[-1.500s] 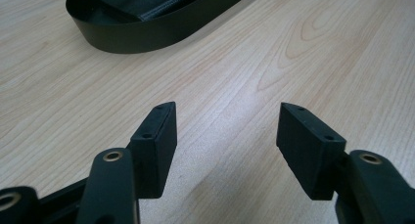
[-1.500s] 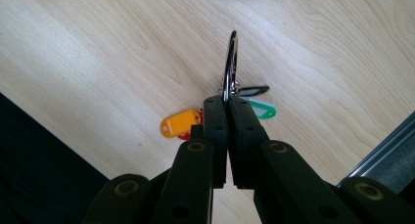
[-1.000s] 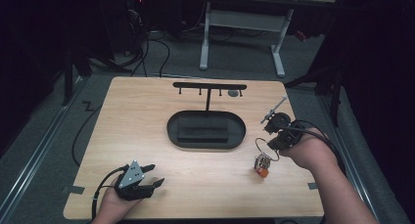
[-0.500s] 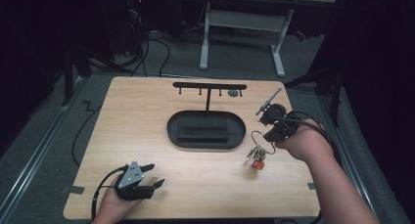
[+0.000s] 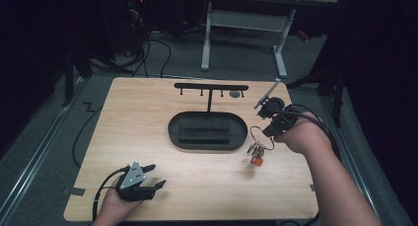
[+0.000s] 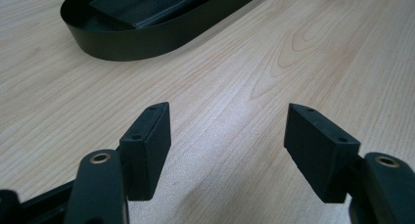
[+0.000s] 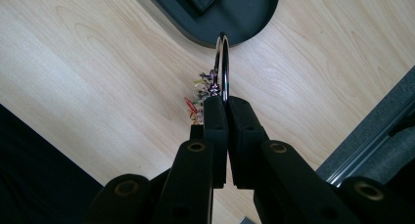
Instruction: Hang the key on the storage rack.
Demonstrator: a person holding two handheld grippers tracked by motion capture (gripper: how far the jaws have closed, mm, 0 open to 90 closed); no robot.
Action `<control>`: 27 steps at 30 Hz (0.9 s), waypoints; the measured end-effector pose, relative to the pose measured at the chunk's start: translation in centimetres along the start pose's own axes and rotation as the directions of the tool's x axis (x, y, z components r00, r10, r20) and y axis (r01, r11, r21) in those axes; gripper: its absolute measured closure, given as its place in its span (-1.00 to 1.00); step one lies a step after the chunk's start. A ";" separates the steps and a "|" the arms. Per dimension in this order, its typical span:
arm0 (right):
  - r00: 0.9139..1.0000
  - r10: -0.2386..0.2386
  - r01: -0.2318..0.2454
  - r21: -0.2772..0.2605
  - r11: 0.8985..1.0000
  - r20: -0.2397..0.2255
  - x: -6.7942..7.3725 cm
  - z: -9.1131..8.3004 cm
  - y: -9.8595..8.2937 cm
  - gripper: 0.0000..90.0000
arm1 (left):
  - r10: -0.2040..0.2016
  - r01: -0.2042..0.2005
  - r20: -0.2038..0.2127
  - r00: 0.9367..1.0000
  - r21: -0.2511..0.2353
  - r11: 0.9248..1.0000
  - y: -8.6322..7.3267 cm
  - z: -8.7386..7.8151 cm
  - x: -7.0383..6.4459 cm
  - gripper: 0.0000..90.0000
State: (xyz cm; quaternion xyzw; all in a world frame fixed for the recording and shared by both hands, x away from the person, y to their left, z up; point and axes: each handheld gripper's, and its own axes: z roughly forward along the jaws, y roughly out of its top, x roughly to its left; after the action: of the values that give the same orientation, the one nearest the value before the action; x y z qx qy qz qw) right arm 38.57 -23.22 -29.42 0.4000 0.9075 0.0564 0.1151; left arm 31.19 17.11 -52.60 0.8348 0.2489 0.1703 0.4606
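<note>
A metal key ring [image 5: 261,136] with a bunch of keys and an orange tag [image 5: 256,160] hangs from my right gripper [image 5: 268,131], just right of the black oval tray [image 5: 207,137]. In the right gripper view, my right gripper [image 7: 226,104] is shut on the ring [image 7: 223,62], and the keys [image 7: 198,99] dangle over the wood near the tray's end [image 7: 244,18]. My left gripper [image 5: 155,175] rests at the table's near left. It stands open [image 6: 227,136] with bare wood between its pads [image 6: 147,141], and the tray [image 6: 147,38] lies ahead.
A black T-shaped hook rack [image 5: 211,87] stands behind the tray, with a small dark piece on its right hook. A dark flat pad lies inside the tray. Cables trail off both table sides. Desk legs and floor lie beyond the far edge.
My right gripper has risen and moved back toward the tray's right end, lifting the key bunch off the table. The left gripper has stayed still.
</note>
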 end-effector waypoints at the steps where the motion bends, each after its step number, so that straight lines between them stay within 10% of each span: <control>1: 1.000 -0.005 0.005 0.000 1.000 0.002 -0.1 -0.1 0.2 0.95 | 0.001 -0.001 0.000 1.000 0.001 1.000 0.0 0.0 0.0 -0.23; 27: 0.999 0.052 -0.052 -0.041 0.998 -0.003 -2.9 1.0 5.5 0.95 | 0.019 -0.019 -0.004 1.000 0.003 1.000 -0.1 -0.1 0.2 -0.23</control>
State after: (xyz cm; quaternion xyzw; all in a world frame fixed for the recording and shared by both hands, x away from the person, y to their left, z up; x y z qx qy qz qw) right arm 44.60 -21.63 -28.80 0.4209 0.8956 0.0784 0.1210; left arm 31.27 17.33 -52.62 0.8374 0.2422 0.1759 0.4574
